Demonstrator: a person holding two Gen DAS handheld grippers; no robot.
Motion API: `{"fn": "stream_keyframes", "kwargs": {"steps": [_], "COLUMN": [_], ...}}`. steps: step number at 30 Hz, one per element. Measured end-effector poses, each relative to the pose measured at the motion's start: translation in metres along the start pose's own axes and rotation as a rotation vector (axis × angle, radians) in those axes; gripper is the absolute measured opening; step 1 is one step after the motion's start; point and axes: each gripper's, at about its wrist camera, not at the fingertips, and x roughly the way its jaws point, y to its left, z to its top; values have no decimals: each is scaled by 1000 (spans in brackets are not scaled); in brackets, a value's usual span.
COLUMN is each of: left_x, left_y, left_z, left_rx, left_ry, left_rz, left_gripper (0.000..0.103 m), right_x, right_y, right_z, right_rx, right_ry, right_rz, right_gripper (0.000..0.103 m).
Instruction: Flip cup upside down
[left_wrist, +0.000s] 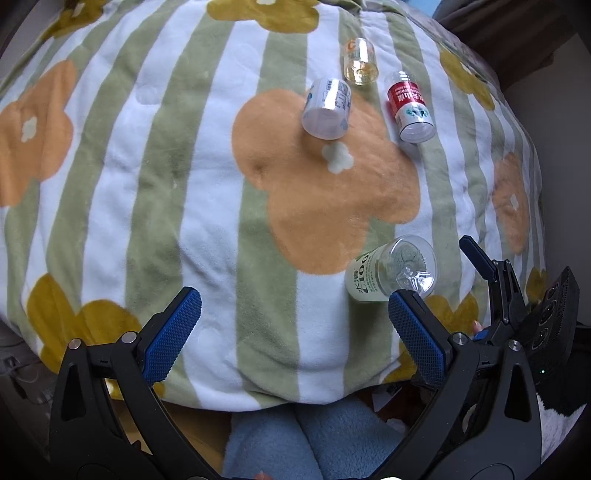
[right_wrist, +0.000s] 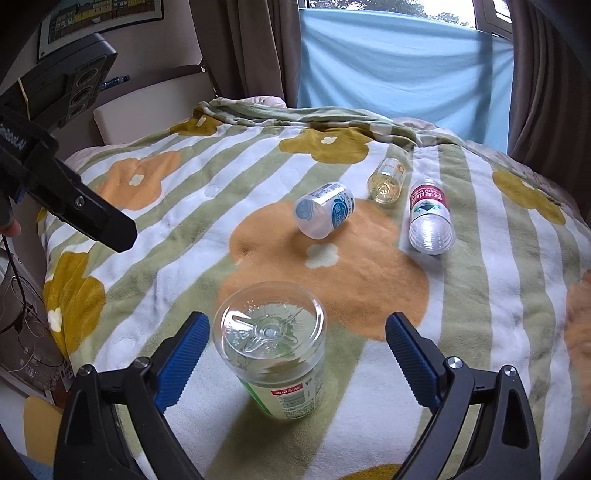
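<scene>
A clear plastic cup with a green label (right_wrist: 275, 350) stands upside down on the blanket, its base facing up. It sits between the fingers of my right gripper (right_wrist: 295, 350), which is open; the pads do not touch it. In the left wrist view the same cup (left_wrist: 391, 269) is at the right, just above my right finger pad (left_wrist: 415, 332). My left gripper (left_wrist: 291, 328) is open and empty over the blanket's near edge. The right gripper's fingers (left_wrist: 480, 258) show beside the cup there.
Three more cups lie on the striped flower blanket (right_wrist: 184, 258) farther away: a white-blue one (right_wrist: 323, 214), a small clear yellowish one (right_wrist: 386, 181) and a red-labelled one (right_wrist: 430, 221). The left gripper's body (right_wrist: 74, 199) shows at the left. Curtains and a window are behind the bed.
</scene>
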Motion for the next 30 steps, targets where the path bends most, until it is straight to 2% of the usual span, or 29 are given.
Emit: {"fn": "stream_keyframes", "kwargs": {"steps": [4, 8, 11, 15, 21, 25, 30], "left_x": [-50, -123, -181, -256, -325, -338, -338], "left_y": [-13, -33, -50, -69, -81, -83, -83], "left_z": [10, 20, 25, 20, -5, -19, -27], "left_rx": [35, 86, 130, 177, 197, 205, 214], "left_ry": [-102, -260, -395, -609, -872, -951, -957], "left_rz": [-9, -24, 10, 36, 24, 9, 22], "left_gripper": [101, 101, 101, 103, 103, 103, 103], "right_x": [-49, -114, -164, -220, -288, -310, -311], "right_y": [1, 1, 0, 1, 9, 15, 16], "right_z": [40, 100, 145, 193, 225, 228, 226], "right_rx": [-52, -60, -27, 46, 167, 167, 181], "right_ry": [-48, -104, -143, -198, -338, -417, -433], "right_rz": [-57, -132, -192, -322, -447, -499, -502], "right_gripper": [95, 95, 95, 95, 95, 95, 95]}}
